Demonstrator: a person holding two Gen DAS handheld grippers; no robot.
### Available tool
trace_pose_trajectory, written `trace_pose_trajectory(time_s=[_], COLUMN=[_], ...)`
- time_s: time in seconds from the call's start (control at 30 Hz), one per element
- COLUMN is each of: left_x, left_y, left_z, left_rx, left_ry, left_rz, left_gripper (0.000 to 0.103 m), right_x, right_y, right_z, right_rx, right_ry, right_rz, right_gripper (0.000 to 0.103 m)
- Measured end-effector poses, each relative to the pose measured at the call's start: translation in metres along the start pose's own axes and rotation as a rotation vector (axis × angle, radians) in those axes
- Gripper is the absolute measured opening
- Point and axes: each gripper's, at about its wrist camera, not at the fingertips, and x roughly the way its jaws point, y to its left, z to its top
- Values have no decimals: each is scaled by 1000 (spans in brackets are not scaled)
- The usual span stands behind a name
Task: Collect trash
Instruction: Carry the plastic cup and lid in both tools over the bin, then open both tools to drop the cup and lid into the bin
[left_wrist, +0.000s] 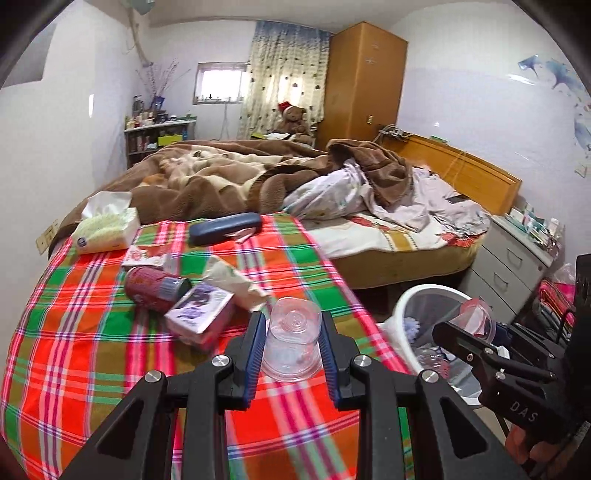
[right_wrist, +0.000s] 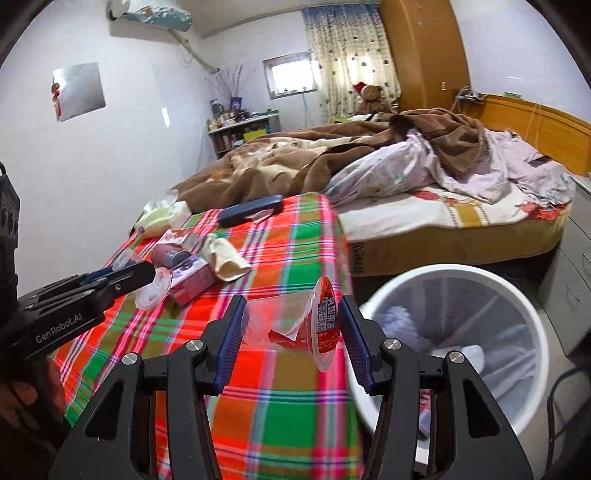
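My left gripper (left_wrist: 293, 321) is shut on a clear plastic cup (left_wrist: 293, 343), held upside down over the plaid cloth (left_wrist: 92, 332). In the right wrist view that left gripper (right_wrist: 149, 275) and its cup (right_wrist: 151, 291) show at the left. My right gripper (right_wrist: 291, 306) is shut on a clear cup with a peeled red lid (right_wrist: 314, 325), held sideways beside the white bin (right_wrist: 443, 269). The left wrist view shows the right gripper (left_wrist: 445, 328) with that cup (left_wrist: 480, 317) over the bin's rim (left_wrist: 428, 290).
On the cloth lie a red can (left_wrist: 151, 286), a purple carton (left_wrist: 201, 314), a crumpled paper wrapper (left_wrist: 236, 280), a red-and-white packet (left_wrist: 146, 254), a tissue pack (left_wrist: 107, 229) and a dark glasses case (left_wrist: 225, 227). A bed (left_wrist: 388, 236) stands behind, with drawers (left_wrist: 506, 266) at the right.
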Motion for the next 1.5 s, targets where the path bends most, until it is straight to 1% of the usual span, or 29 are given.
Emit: trace_pose_trajectory(time_s=[0.23, 0.5, 0.7, 0.87, 0.97, 1.03, 1.13, 1.23, 1.3, 1.33, 1.37, 1.4, 1.43, 1.47, 1.5], left_x=[5, 18, 37, 57, 67, 71, 78, 85, 88, 88, 89, 89, 90, 90, 90], left_y=[-43, -93, -125, -154, -165, -173, -180, -185, -188, -189, -190, -190, -190, -190, -190], left_z=[-1, 0, -6, -16, -20, -23, -25, -27, -28, -29, -29, -29, -29, -29, -29], left_rx=[54, 108, 141, 174, 176, 191, 195, 197, 204, 206, 206, 205, 206, 205, 205], left_ry=[13, 26, 70, 113, 141, 146, 162, 180, 182, 182, 183, 183, 183, 184, 185], left_rz=[-50, -125, -191, -237, -259, -266, -271, -292, -286, -285, -287, -289, -288, -286, -286], left_gripper=[29, 29, 29, 29, 29, 29, 29, 29, 30, 31, 34, 37, 42, 45, 45], right_x=[-15, -24, -22, -12, -9, -7, -3, -3, -2, -2, -2, -3, -4, -3, -4], right_y=[-30, -67, -100, -128, -138, -142, -148, -152, -154, -153, -153, -153, -153, -155, -155], right_z=[0, -3, -9, -17, -22, -24, -28, -31, -32, -33, -33, -33, -33, -33, -33], right_rx=[42, 83, 108, 144, 155, 148, 145, 152, 154, 147, 144, 141, 140, 139, 137], right_ry=[-32, -35, -2, 56, 82, 98, 124, 140, 148, 152, 154, 153, 152, 152, 150], right_rz=[-58, -136, -198, -244, -246, -253, -254, -249, -243, -240, -243, -252, -252, -248, -245], right_gripper=[53, 53, 53, 53, 53, 53, 53, 53, 53, 53, 56, 59, 66, 68, 68])
